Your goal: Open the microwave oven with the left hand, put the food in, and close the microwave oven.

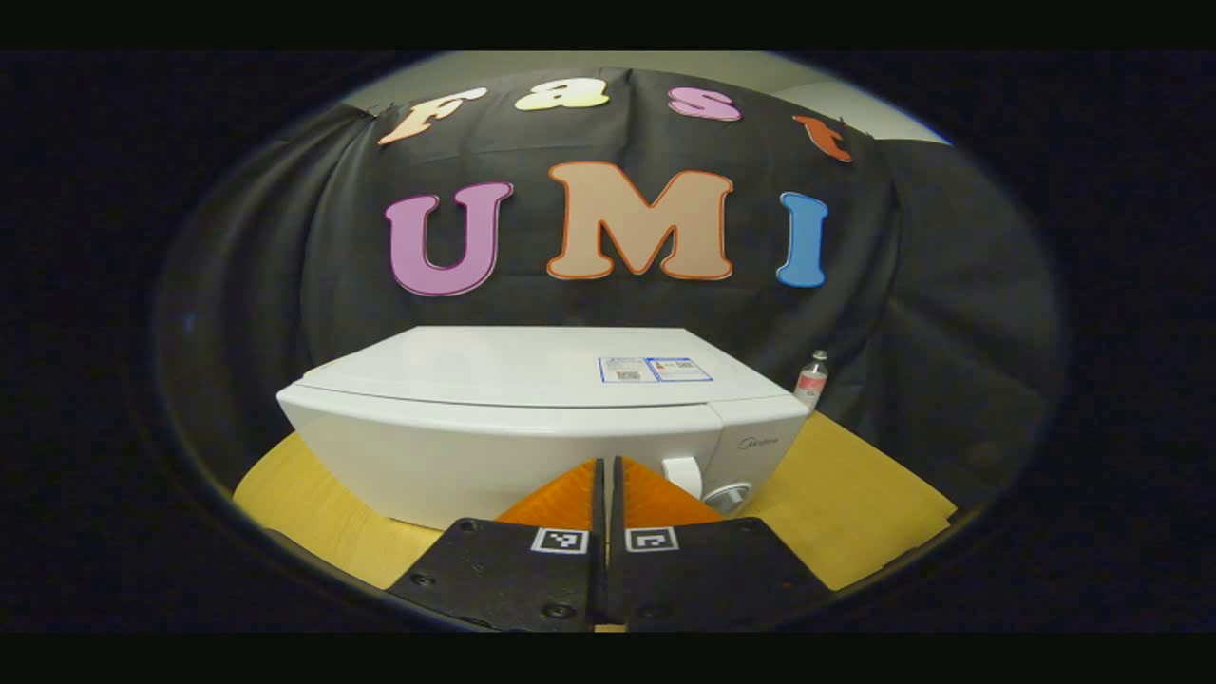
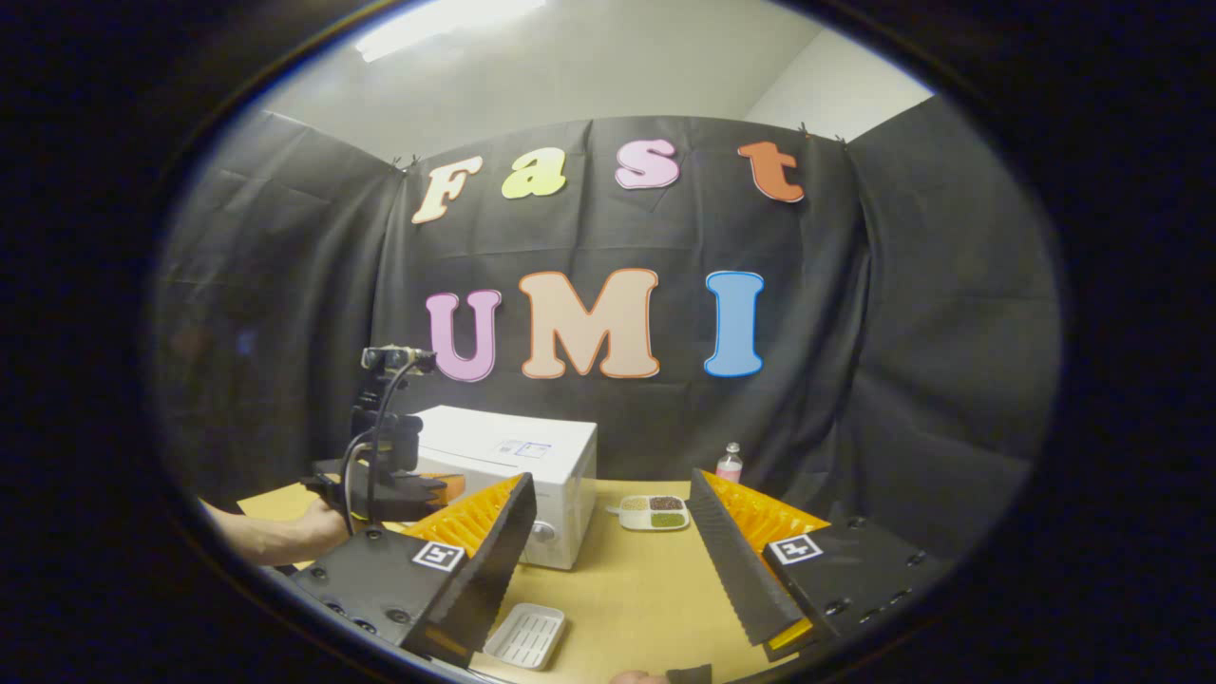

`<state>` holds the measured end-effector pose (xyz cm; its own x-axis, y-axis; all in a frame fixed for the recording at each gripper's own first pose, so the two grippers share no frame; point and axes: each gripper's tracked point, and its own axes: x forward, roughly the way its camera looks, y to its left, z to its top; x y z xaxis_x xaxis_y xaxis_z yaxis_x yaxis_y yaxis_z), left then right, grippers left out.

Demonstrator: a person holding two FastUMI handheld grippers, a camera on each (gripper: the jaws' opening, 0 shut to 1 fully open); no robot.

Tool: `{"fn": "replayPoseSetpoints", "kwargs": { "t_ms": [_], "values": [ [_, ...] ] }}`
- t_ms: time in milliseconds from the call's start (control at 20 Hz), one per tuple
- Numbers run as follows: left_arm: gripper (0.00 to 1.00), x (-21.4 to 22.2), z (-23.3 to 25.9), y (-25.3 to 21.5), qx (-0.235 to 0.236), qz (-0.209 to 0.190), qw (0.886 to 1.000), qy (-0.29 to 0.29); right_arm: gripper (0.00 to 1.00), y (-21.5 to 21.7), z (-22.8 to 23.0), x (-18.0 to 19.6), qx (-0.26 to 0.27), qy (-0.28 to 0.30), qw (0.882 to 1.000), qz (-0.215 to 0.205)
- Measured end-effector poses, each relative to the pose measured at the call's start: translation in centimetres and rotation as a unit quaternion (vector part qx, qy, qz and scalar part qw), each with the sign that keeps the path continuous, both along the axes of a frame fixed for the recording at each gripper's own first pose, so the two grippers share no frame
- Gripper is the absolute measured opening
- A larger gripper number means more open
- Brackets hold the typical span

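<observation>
The white microwave (image 1: 532,427) stands on the wooden table with its door closed, just beyond my left gripper (image 1: 608,463). That gripper is shut with nothing between its fingers, pointing at the front right of the door near the two knobs (image 1: 708,484). In the right gripper view the microwave (image 2: 546,465) stands at centre left, with the left gripper (image 2: 423,494) in front of it, held by a hand (image 2: 304,532). My right gripper (image 2: 612,480) is open and holds nothing. Between its fingers, farther off, lies a divided plate of food (image 2: 653,513).
A small bottle (image 1: 812,378) stands at the back right of the table by the black cloth; it is the bottle (image 2: 730,463) behind the food plate. A white ridged tray (image 2: 525,635) lies near the table's front edge. The yellow tabletop (image 2: 627,589) is bare between tray and plate.
</observation>
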<state>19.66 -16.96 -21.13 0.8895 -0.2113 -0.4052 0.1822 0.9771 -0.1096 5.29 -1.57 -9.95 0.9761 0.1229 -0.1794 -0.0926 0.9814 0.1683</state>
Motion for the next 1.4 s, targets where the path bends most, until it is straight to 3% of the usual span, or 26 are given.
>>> {"fn": "replayPoseSetpoints", "kwargs": {
  "t_ms": [300, 450, 600, 750, 800, 850, 900, 1000, 1400],
  "values": [
    [0.00, -3.3, 10.2, 1.9, -0.015, -0.019, 0.997, -0.071, 1.00, 1.4, 0.9, -0.3, 0.002, -0.008, 1.000, -0.002],
    [0.00, -6.1, 13.2, 2.0, -0.059, -0.018, 0.995, -0.077, 1.00, 2.1, 1.3, -0.7, 0.001, -0.012, 1.000, -0.002],
    [0.00, -8.7, 15.0, 2.3, -0.063, -0.032, 0.994, -0.088, 1.00, 2.8, 2.0, -1.2, 0.005, -0.019, 1.000, -0.003],
    [0.55, -10.8, 17.6, 2.6, -0.068, -0.049, 0.990, -0.117, 0.93, 2.9, 2.3, -1.7, 0.001, -0.024, 1.000, -0.008],
    [0.67, -11.6, 18.6, 2.9, -0.069, -0.048, 0.988, -0.129, 0.93, 3.0, 2.5, -2.0, 0.002, -0.025, 1.000, -0.008],
    [0.91, -11.6, 18.8, 2.7, -0.065, -0.052, 0.987, -0.135, 0.93, 3.2, 2.7, -2.2, 0.004, -0.026, 1.000, -0.010],
    [1.00, -12.8, 19.3, 3.3, -0.058, -0.050, 0.987, -0.140, 0.93, 3.2, 2.9, -2.4, 0.005, -0.029, 1.000, -0.012],
    [0.96, -13.8, 19.9, 4.4, -0.041, -0.042, 0.987, -0.148, 0.93, 3.6, 3.4, -2.7, 0.007, -0.034, 0.999, -0.011],
    [0.97, -16.2, 21.0, 7.1, -0.051, -0.018, 0.987, -0.149, 0.93, 5.9, 3.8, -3.5, 0.006, -0.038, 0.999, -0.002]
  ]
}}
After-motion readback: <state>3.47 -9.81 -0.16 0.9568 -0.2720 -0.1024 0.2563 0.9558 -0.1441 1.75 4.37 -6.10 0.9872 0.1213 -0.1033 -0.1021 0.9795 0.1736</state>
